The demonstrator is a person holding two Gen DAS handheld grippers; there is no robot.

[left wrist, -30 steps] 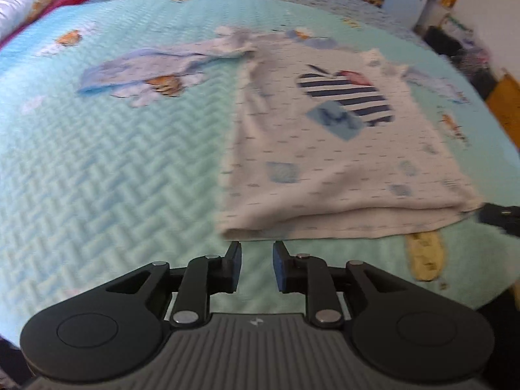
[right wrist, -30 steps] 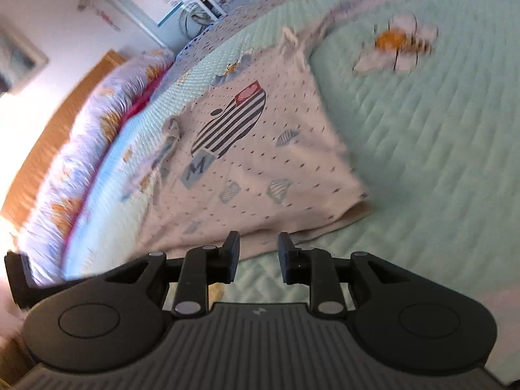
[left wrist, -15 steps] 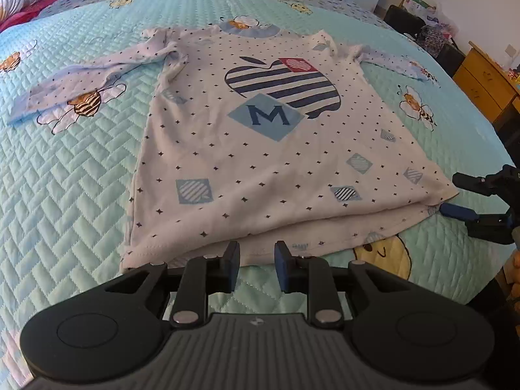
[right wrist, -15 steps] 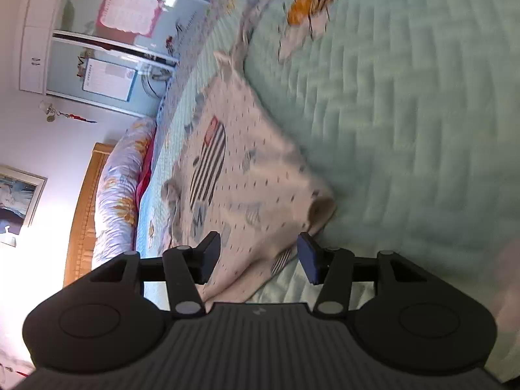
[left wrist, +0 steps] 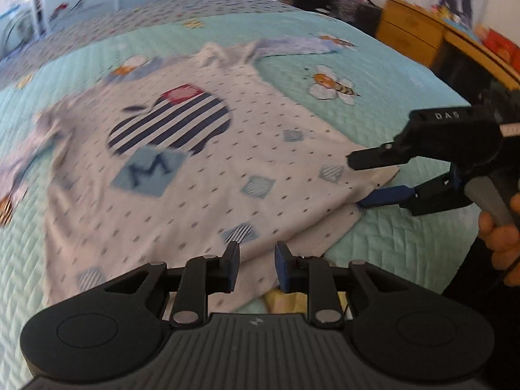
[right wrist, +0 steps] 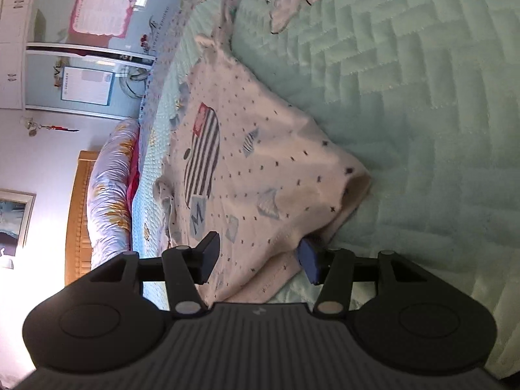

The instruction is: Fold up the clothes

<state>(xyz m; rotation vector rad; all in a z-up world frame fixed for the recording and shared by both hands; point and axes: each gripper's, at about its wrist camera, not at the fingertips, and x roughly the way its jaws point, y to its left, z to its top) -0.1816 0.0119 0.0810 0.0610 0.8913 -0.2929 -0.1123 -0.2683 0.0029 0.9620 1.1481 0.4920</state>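
A white dotted long-sleeved shirt (left wrist: pixel 195 169) with a striped apple print and an "M" patch lies flat, front up, on the bed. My left gripper (left wrist: pixel 256 260) hovers over the near hem. Its jaws stand narrowly apart with nothing pinched between them. My right gripper (left wrist: pixel 359 183) is at the shirt's near right hem corner (left wrist: pixel 370 180), turned on its side and open. One finger is above the cloth and the blue pad (left wrist: pixel 386 195) is under it. In the right wrist view the shirt (right wrist: pixel 247 175) runs between the spread fingers of that gripper (right wrist: pixel 258 256).
The shirt rests on a teal quilted bedspread (left wrist: pixel 390 237) printed with bees. A wooden dresser (left wrist: pixel 412 39) stands beyond the bed's right side. A long bolster (right wrist: pixel 110 178) lies against the headboard (right wrist: pixel 78 214). A person's hand (left wrist: pixel 500 234) holds the right gripper's handle.
The left wrist view has swung right along the hem, so the right gripper now looms larger. The right gripper rolled and widened its jaws, which now straddle the hem corner.
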